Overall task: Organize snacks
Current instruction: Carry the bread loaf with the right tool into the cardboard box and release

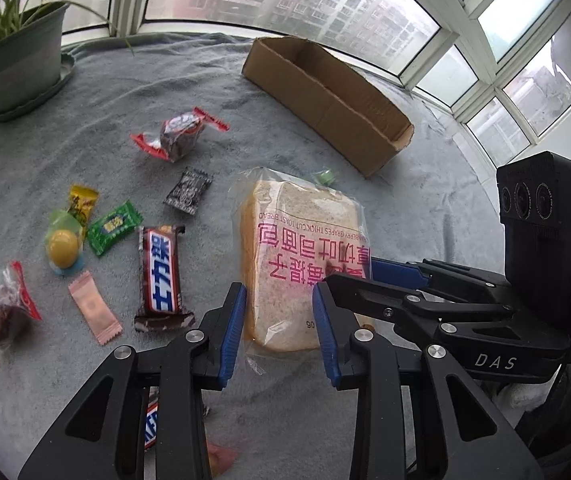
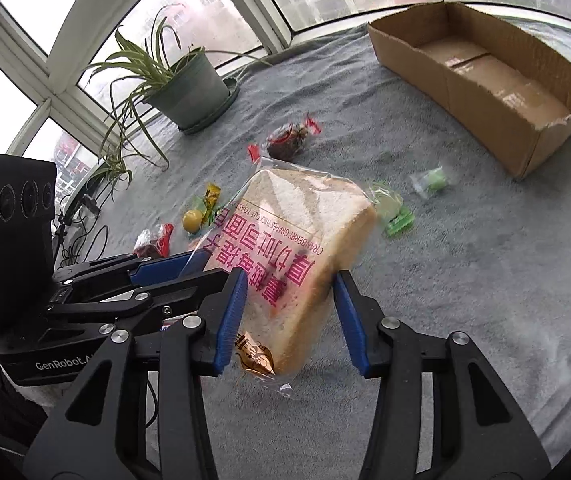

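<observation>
Progress: cardboard box point(image 2: 485, 80) empty; sweets remain scattered on surface point(image 1: 325, 140). Your left tongs point(image 1: 279, 312) and right tongs point(image 2: 289, 308) both clamp the bagged toast point(image 2: 305, 240).

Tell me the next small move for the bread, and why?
Probably carry the bread toward the box and lower it in. Both grippers, left and right, have the bagged slice between their pads, it appears tilted up off the cloth, and the box looks empty, so nothing blocks the drop.
</observation>
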Action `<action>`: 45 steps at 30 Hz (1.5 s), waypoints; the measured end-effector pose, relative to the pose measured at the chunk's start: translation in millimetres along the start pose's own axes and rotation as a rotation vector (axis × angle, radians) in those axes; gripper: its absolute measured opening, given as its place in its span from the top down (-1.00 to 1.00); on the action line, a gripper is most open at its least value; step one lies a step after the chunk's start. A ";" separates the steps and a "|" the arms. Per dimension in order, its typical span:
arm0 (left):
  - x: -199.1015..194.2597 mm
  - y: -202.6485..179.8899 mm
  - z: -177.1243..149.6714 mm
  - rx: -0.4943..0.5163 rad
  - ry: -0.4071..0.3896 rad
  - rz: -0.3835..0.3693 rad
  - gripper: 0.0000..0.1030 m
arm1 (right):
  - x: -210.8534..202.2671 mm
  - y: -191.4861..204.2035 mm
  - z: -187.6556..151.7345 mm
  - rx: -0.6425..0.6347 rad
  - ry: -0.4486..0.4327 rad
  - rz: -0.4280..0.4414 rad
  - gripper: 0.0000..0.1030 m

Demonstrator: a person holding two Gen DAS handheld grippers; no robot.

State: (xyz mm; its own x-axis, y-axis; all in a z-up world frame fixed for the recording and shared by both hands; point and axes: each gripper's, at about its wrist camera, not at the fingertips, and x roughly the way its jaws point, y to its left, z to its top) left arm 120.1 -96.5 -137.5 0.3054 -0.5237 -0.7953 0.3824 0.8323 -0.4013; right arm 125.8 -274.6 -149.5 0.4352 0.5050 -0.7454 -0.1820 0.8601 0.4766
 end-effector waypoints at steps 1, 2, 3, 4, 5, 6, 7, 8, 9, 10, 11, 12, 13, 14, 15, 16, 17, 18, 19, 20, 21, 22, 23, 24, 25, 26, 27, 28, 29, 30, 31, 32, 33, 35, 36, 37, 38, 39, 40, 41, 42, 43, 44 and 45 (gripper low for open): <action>-0.5 -3.1 5.9 0.007 -0.009 -0.004 0.39 | -5.1 -3.1 6.4 0.000 -0.014 -0.002 0.07; -0.3 -6.5 12.8 0.014 -0.017 -0.009 0.39 | -9.7 -5.7 12.1 -0.004 -0.027 -0.007 0.07; -0.2 -9.7 19.4 0.021 -0.025 -0.013 0.39 | -14.4 -8.1 17.2 -0.009 -0.040 -0.016 0.07; 0.4 -13.0 26.5 0.029 -0.033 -0.016 0.39 | -18.2 -10.8 21.9 -0.014 -0.052 -0.025 0.07; 1.5 -16.8 33.5 0.039 -0.042 -0.018 0.39 | -22.2 -13.8 28.1 -0.015 -0.062 -0.033 0.07; 3.1 -20.9 40.4 0.049 -0.051 -0.019 0.39 | -26.0 -17.8 34.3 -0.013 -0.072 -0.035 0.07; 5.6 -25.1 47.7 0.057 -0.059 -0.020 0.40 | -30.3 -22.9 41.2 -0.010 -0.086 -0.039 0.07; 7.4 -28.7 54.6 0.064 -0.068 -0.024 0.40 | -33.7 -27.4 46.7 -0.007 -0.099 -0.044 0.07; 9.2 -32.4 60.7 0.070 -0.075 -0.030 0.40 | -37.0 -30.0 51.9 -0.007 -0.111 -0.051 0.07; 12.1 -36.3 67.5 0.073 -0.080 -0.035 0.40 | -40.2 -34.3 57.8 -0.008 -0.124 -0.059 0.07; 15.0 -39.5 73.9 0.077 -0.085 -0.041 0.40 | -42.9 -39.0 62.2 -0.009 -0.134 -0.064 0.08; 17.9 -42.4 79.4 0.078 -0.089 -0.049 0.40 | -44.8 -43.8 66.9 -0.008 -0.143 -0.069 0.08; 21.3 -44.2 85.1 0.078 -0.088 -0.057 0.40 | -47.5 -49.8 70.2 -0.005 -0.151 -0.072 0.08; 23.8 -46.1 89.8 0.078 -0.088 -0.063 0.40 | -49.1 -55.9 74.6 0.003 -0.156 -0.077 0.10; 27.6 -48.5 94.7 0.082 -0.089 -0.065 0.40 | -50.0 -61.1 78.6 0.010 -0.160 -0.084 0.12; 31.4 -51.7 99.7 0.089 -0.090 -0.065 0.40 | -49.5 -64.9 82.3 0.012 -0.163 -0.092 0.12; 35.3 -54.7 104.7 0.095 -0.090 -0.063 0.40 | -49.9 -68.9 85.1 0.015 -0.166 -0.100 0.13; 39.3 -57.7 109.2 0.100 -0.089 -0.062 0.40 | -50.3 -74.2 88.7 0.018 -0.169 -0.109 0.14; 43.5 -60.8 113.1 0.110 -0.088 -0.063 0.40 | -50.3 -79.3 92.5 0.020 -0.170 -0.114 0.14; 47.5 -64.0 116.4 0.117 -0.085 -0.063 0.40 | -50.9 -82.9 95.1 0.022 -0.173 -0.121 0.14; 49.6 -66.1 118.2 0.123 -0.083 -0.065 0.40 | -51.5 -87.6 98.3 0.025 -0.176 -0.128 0.14; 53.3 -69.1 121.7 0.129 -0.080 -0.067 0.40 | -52.0 -93.1 102.9 0.027 -0.179 -0.136 0.14; 57.1 -71.5 125.2 0.134 -0.076 -0.070 0.40 | -53.9 -98.6 106.4 0.027 -0.181 -0.143 0.15; 60.8 -74.3 128.8 0.139 -0.072 -0.073 0.40 | -54.2 -103.0 110.5 0.026 -0.181 -0.149 0.15; 64.2 -77.2 132.5 0.142 -0.068 -0.076 0.40 | -54.5 -107.9 115.5 0.025 -0.182 -0.155 0.15; 67.8 -79.2 136.8 0.143 -0.066 -0.081 0.40 | -54.4 -111.7 119.7 0.024 -0.183 -0.161 0.15; 71.8 -81.9 141.0 0.143 -0.065 -0.083 0.40 | -54.7 -116.1 124.3 0.021 -0.183 -0.168 0.16; 75.1 -83.5 144.6 0.144 -0.063 -0.087 0.40 | -54.3 -120.4 128.8 0.017 -0.182 -0.176 0.17; 79.1 -84.8 148.2 0.143 -0.060 -0.090 0.41 | -53.6 -124.6 133.1 0.013 -0.181 -0.183 0.17; 83.2 -85.9 151.8 0.138 -0.056 -0.094 0.41 | -52.9 -128.0 135.4 0.008 -0.180 -0.189 0.17; 87.3 -86.9 155.4 0.135 -0.050 -0.098 0.41 | -52.2 -132.6 138.9 0.004 -0.177 -0.192 0.18; 90.9 -88.3 158.9 0.136 -0.047 -0.099 0.41 | -51.3 -137.4 142.2 0.002 -0.174 -0.193 0.18; 94.4 -89.1 162.0 0.137 -0.044 -0.099 0.41 | -49.9 -141.8 144.8 0.000 -0.170 -0.193 0.18; 100.5 -90.3 167.3 0.139 -0.041 -0.095 0.41 | -47.0 -149.0 149.9 -0.003 -0.164 -0.194 0.18; 104.1 -91.2 170.2 0.138 -0.038 -0.093 0.41 | -45.1 -151.4 151.9 -0.005 -0.162 -0.197 0.18; 107.1 -91.6 172.4 0.137 -0.036 -0.092 0.41 | -43.7 -154.9 154.3 -0.006 -0.160 -0.199 0.18; 110.1 -92.3 174.3 0.138 -0.034 -0.091 0.41 | -42.7 -157.9 154.5 -0.005 -0.157 -0.200 0.18; 112.7 -92.6 175.6 0.137 -0.032 -0.090 0.41 | -41.5 -160.3 155.6 -0.003 -0.155 -0.201 0.18; 114.9 -92.8 177.0 0.136 -0.030 -0.090 0.41 | -40.3 -163.1 156.8 0.001 -0.152 -0.201 0.18; 117.1 -93.1 178.0 0.134 -0.027 -0.090 0.41 | -39.0 -165.6 157.9 0.005 -0.149 -0.201 0.18; 118.9 -93.3 178.8 0.134 -0.026 -0.089 0.41 | -38.0 -167.0 158.3 0.005 -0.148 -0.205 0.18; 120.5 -93.9 179.6 0.135 -0.025 -0.086 0.41 | -37.0 -168.2 158.9 0.003 -0.147 -0.211 0.18; 122.5 -94.5 180.2 0.137 -0.022 -0.084 0.41 | -36.0 -169.2 159.1 -0.002 -0.146 -0.222 0.18; 124.3 -94.8 180.6 0.140 -0.020 -0.081 0.41 | -34.1 -170.0 159.7 -0.008 -0.142 -0.243 0.18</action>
State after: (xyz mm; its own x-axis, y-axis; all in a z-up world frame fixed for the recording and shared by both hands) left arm 279.3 -273.3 -116.2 0.2855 -0.5931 -0.7528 0.5238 0.7543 -0.3957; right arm 282.7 -449.5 -130.6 0.5860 0.2697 -0.7641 -0.0642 0.9555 0.2880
